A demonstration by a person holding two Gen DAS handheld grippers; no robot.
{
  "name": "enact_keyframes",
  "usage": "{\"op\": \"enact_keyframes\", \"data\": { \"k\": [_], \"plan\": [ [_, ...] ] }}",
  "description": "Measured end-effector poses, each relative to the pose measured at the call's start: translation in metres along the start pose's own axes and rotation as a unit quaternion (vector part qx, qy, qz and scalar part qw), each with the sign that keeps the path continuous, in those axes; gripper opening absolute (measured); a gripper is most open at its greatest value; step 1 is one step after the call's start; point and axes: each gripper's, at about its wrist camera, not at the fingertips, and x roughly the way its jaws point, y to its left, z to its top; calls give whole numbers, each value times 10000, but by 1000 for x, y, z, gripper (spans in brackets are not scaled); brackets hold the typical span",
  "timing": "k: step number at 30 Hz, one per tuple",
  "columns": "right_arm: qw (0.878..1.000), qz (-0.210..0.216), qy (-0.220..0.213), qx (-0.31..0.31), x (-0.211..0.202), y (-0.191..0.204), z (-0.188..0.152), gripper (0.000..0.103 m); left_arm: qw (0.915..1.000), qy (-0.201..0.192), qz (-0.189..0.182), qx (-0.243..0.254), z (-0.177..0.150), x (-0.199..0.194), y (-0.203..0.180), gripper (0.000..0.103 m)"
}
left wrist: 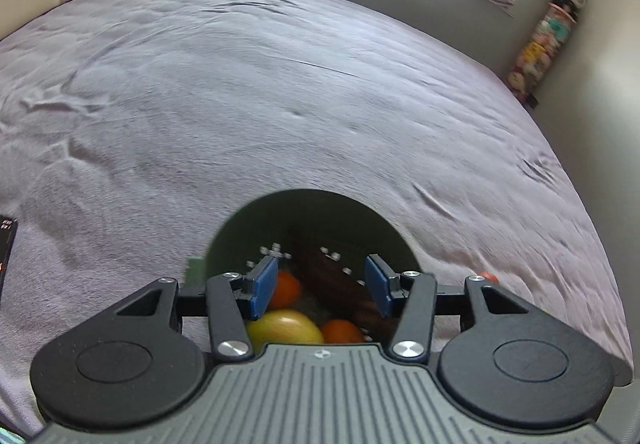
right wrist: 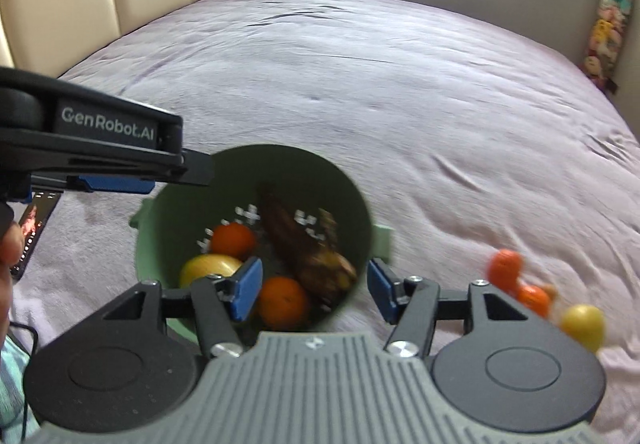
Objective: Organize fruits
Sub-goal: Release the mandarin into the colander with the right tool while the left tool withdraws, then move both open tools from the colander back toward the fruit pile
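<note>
Loose fruits (right wrist: 540,294) lie just right of the empty, spread right gripper (right wrist: 314,290), nearer than the empty, spread left gripper (left wrist: 322,286) over the bowl (right wrist: 340,179)

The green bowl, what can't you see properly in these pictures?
- Green bowl, left view: near rim hidden behind the left gripper.
- Loose fruit, right view: blurred, partly behind the right gripper.
- Phone, right view: partly covered.
</note>
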Motion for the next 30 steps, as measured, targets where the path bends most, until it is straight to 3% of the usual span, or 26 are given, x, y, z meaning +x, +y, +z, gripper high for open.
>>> {"op": "enact_keyframes", "data": {
  "k": [13, 22, 30],
  "plan": [
    [9965, -667, 109, 498, -49, -77, -48, 57, 9932, -10, -803, 839, -29, -1, -59, 59],
    [9811, -1219, 323, 1467, -41, -133, -86, 57, 9788, 72, -1202, 1657, -64, 12, -105, 56],
    [9653, -1289, 118, 2267, -30, -162, -90, 56, 9645, -136, -1420, 2225, -85, 38, -129, 53]
  ]
}}
